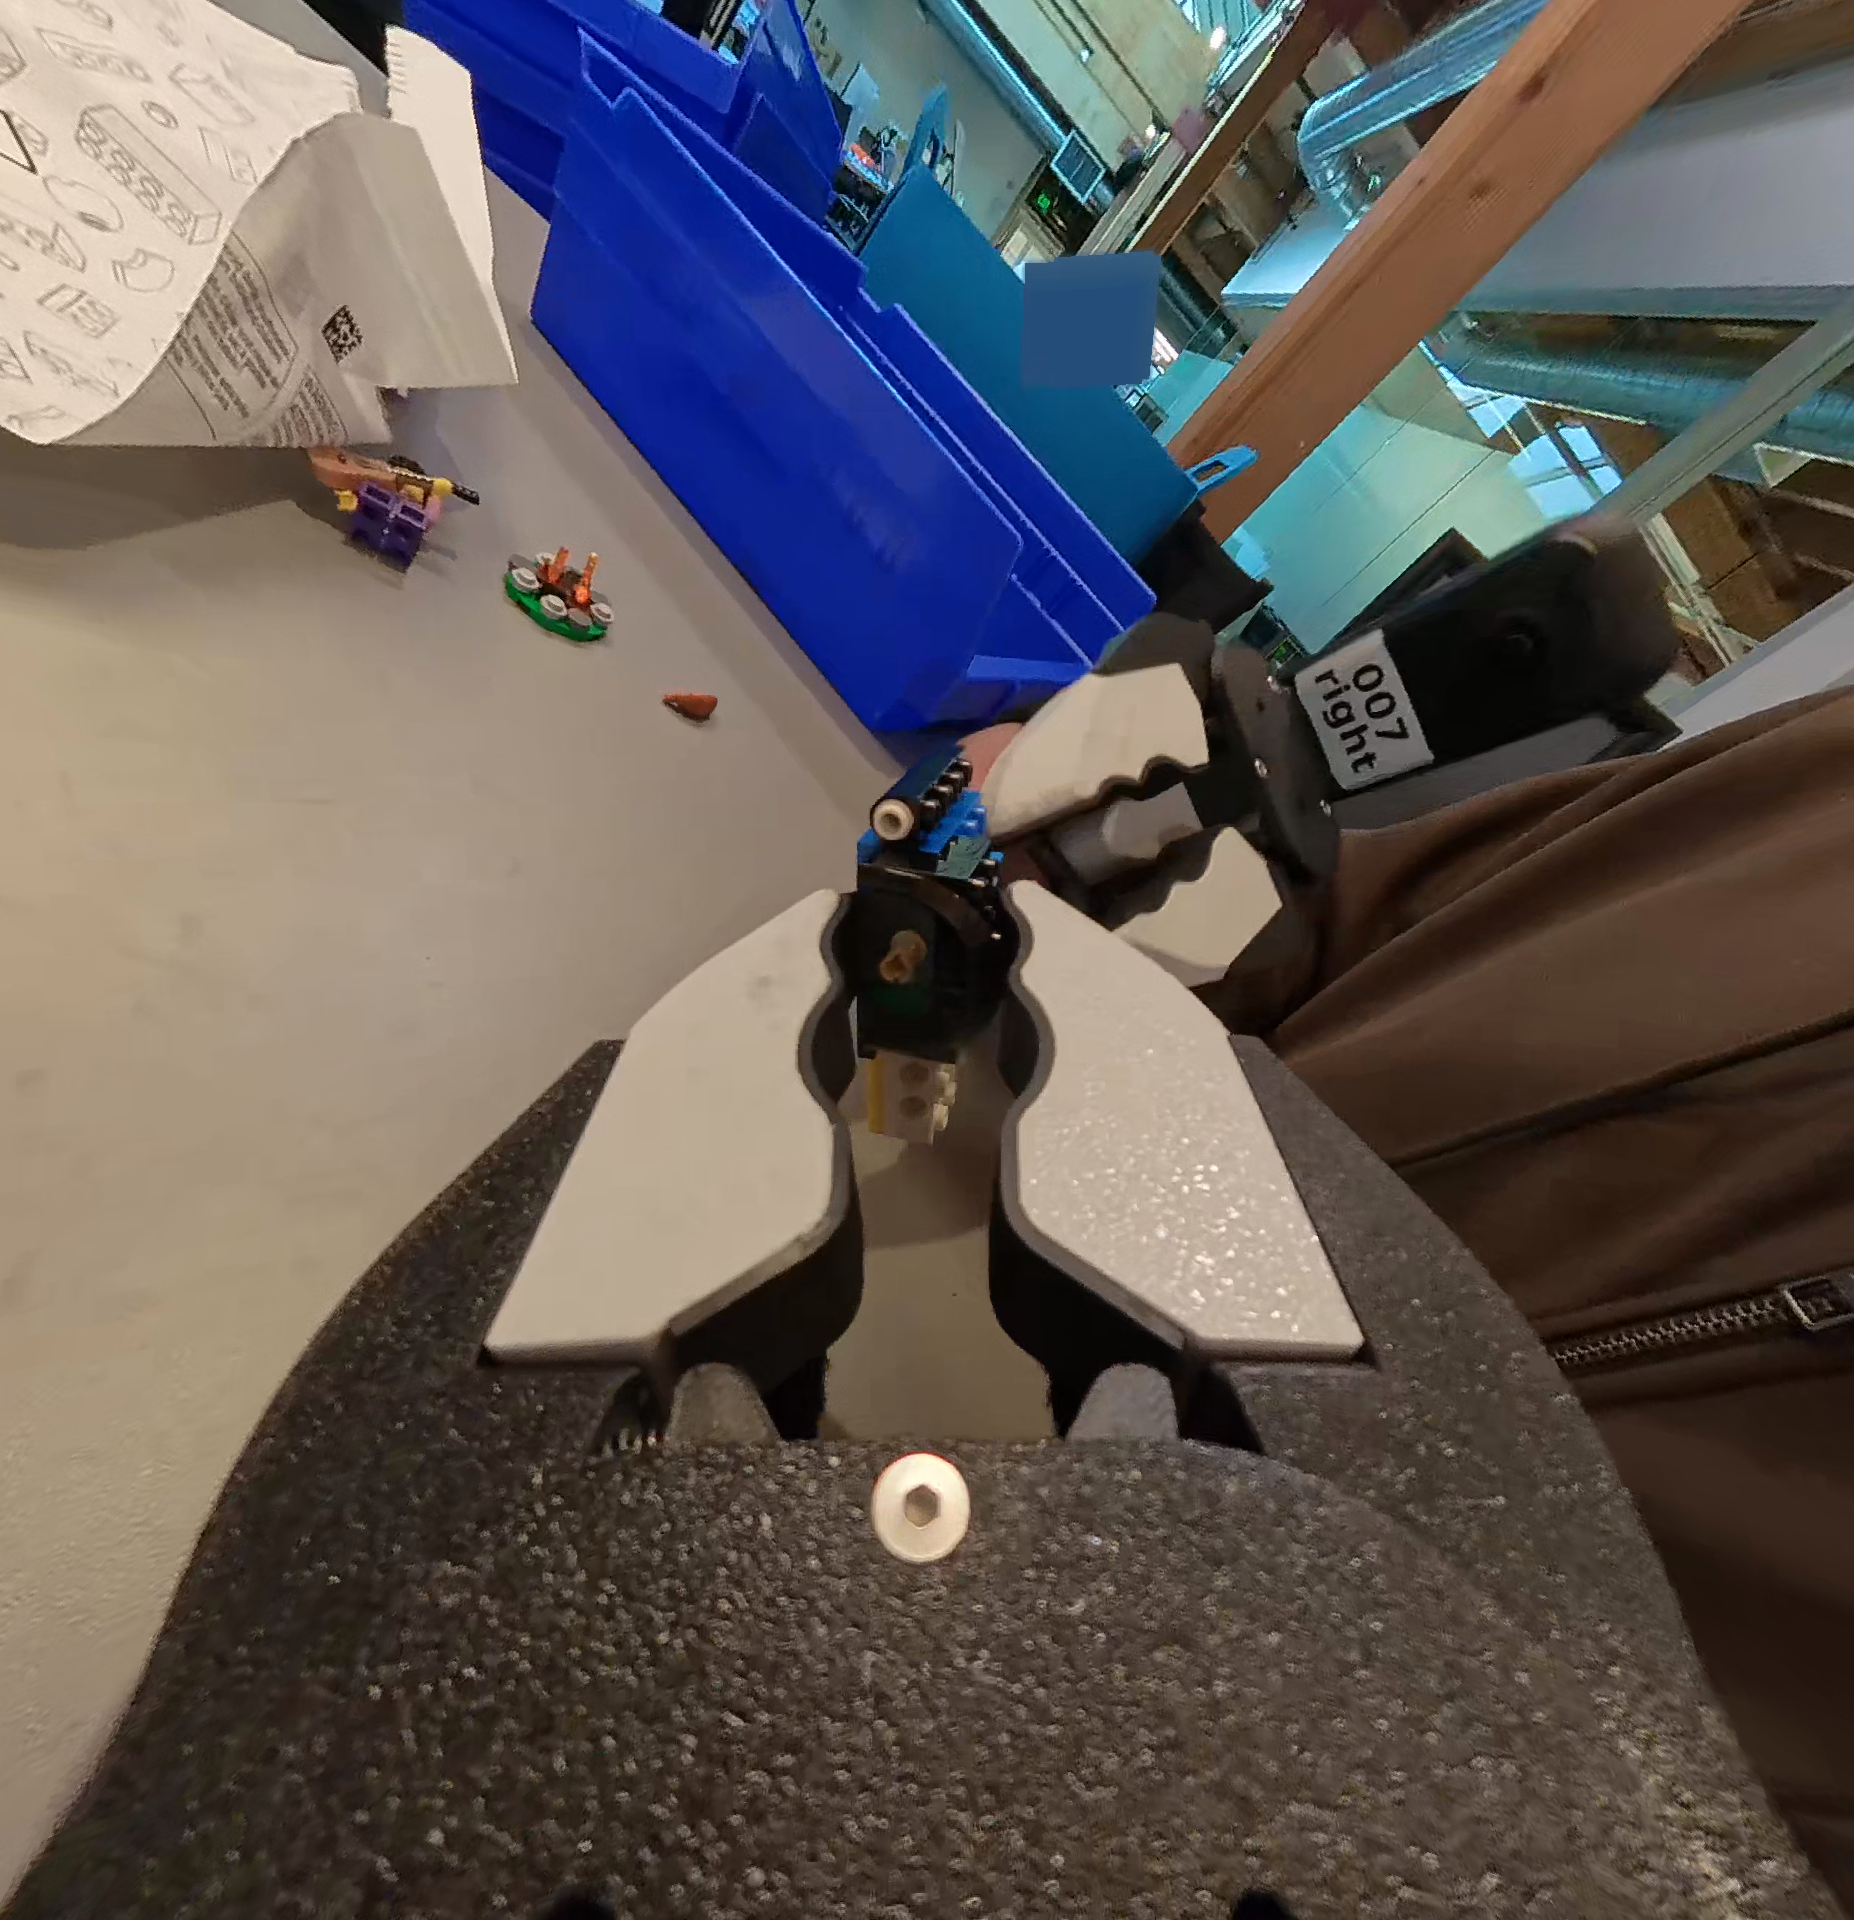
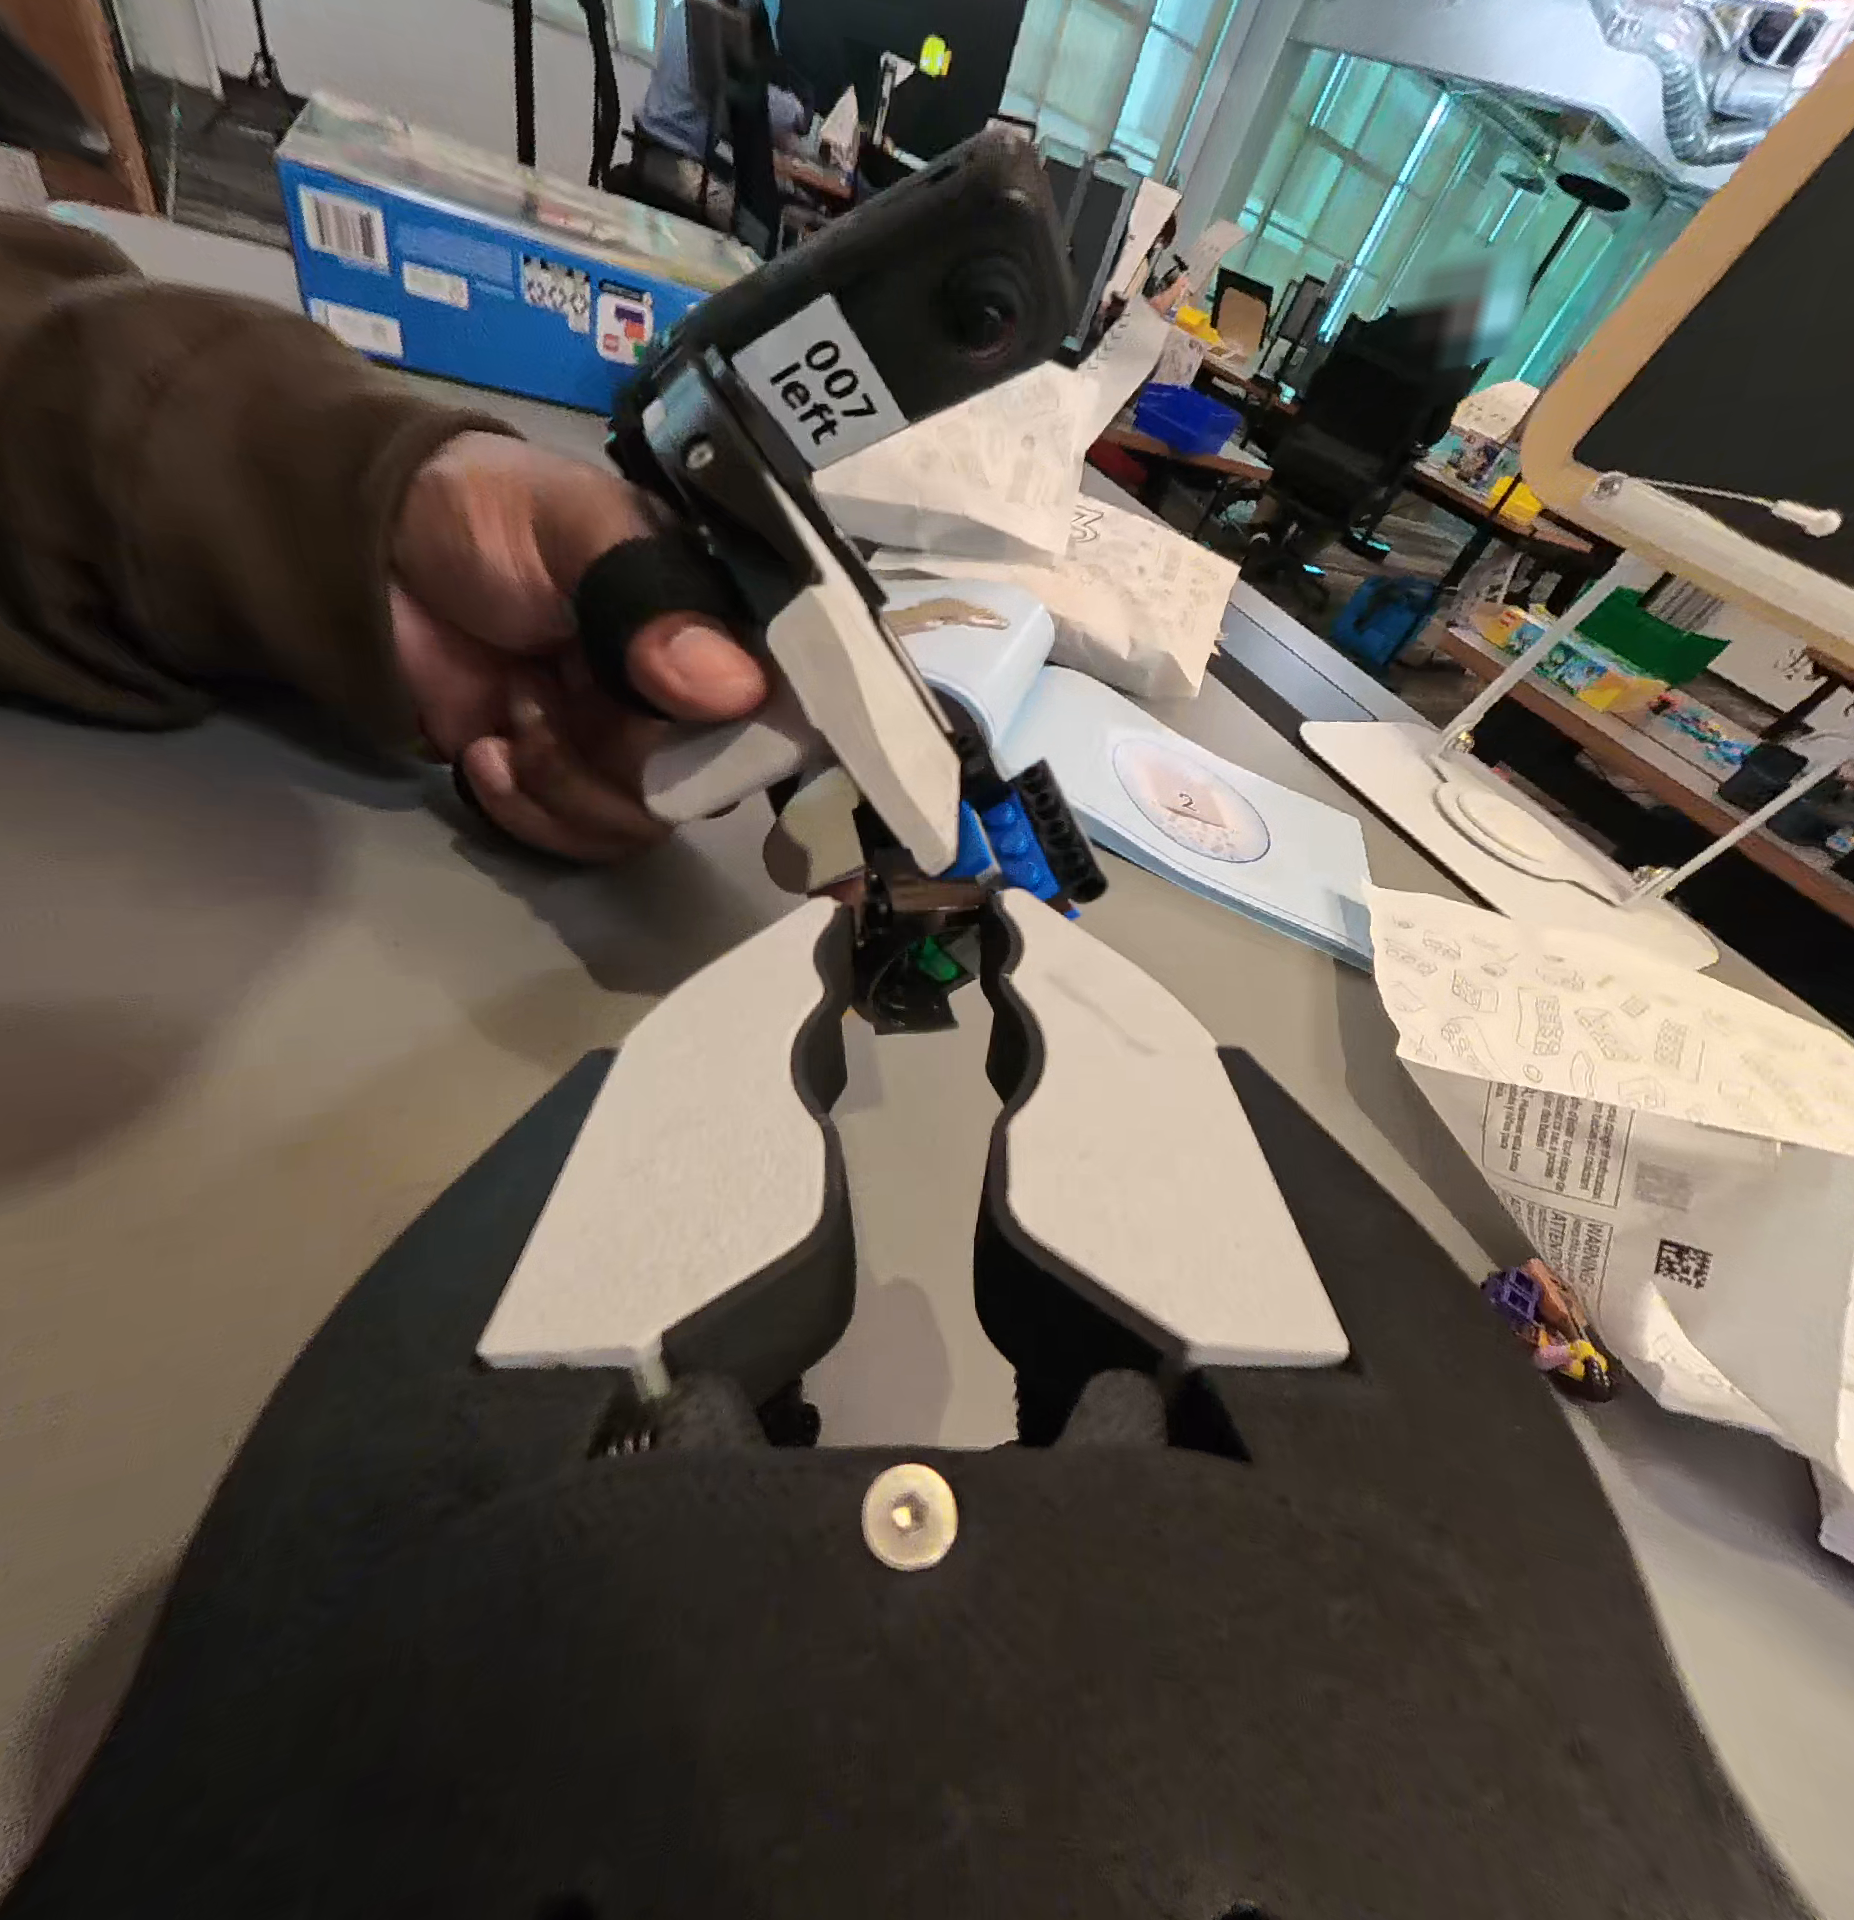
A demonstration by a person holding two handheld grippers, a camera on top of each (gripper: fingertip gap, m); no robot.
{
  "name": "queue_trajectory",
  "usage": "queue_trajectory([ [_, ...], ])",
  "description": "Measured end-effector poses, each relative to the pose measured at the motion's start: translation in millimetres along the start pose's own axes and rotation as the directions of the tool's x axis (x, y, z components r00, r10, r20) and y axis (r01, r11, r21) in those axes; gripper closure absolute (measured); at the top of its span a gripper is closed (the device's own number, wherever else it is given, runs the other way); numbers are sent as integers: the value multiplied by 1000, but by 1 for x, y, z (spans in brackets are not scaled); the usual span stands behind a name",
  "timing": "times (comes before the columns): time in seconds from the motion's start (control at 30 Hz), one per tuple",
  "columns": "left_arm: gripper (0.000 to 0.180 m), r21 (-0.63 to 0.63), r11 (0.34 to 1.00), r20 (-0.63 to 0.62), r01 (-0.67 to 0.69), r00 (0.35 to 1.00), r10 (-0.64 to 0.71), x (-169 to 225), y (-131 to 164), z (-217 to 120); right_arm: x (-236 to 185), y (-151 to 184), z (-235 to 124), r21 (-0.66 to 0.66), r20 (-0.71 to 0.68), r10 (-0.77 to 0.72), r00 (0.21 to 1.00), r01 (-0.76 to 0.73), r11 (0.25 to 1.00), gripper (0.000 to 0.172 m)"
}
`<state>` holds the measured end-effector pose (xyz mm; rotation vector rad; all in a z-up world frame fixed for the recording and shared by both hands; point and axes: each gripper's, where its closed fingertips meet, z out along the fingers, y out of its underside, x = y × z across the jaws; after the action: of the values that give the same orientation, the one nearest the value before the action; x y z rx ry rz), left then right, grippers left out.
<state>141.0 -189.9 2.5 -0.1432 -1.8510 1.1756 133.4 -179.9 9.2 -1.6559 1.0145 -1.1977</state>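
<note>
Grey tabletop (image 1: 227,935), blue bins (image 1: 798,416) behind; both tools clamp one black-blue brick build (image 1: 928,935)

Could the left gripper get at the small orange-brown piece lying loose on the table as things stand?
Probably not: the left gripper is shut on the black and blue brick model, which the right gripper grips too. The orange-brown piece lies in the open on the grey table.

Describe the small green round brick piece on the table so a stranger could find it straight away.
Start at the row of blue bins along the grey table. In the left wrist view, just in front of them and right of the purple brick figure lies the green round plate. Unlike the lone brown cone nearby, it is ringed with grey studs and carries orange flame pieces.
</note>
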Motion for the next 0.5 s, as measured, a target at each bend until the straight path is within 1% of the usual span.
queue_trajectory([
  [0.07,157,-12,1000,28,-9,1000,10,-3,1,0,5,-3,-2,25,11,63,998,-63,998,148],
  [0.13,157,-53,998,70,-22,997,26,-10,6,-1,8,-5,-5,45,21,103,994,-104,994,147],
  [0.2,157,-140,990,107,-26,993,41,-16,18,0,8,-4,-5,36,41,124,991,-126,991,147],
  [0.27,156,-256,966,155,-27,986,68,-24,34,-1,6,-2,-4,20,54,134,990,-135,991,147],
  [0.3,156,-293,956,159,-30,984,79,-24,39,-1,6,-1,-3,9,62,143,988,-144,990,147],
  [0.37,155,-341,939,214,-46,969,125,-32,44,-3,6,2,-2,-8,76,179,981,-179,984,147],
  [0.43,153,-385,919,268,-86,942,201,-41,45,-7,8,4,-2,-33,96,260,961,-258,966,147],
  [0.5,144,-397,909,293,-129,920,259,-46,42,-10,9,7,-1,-63,142,390,910,-385,921,147],
])
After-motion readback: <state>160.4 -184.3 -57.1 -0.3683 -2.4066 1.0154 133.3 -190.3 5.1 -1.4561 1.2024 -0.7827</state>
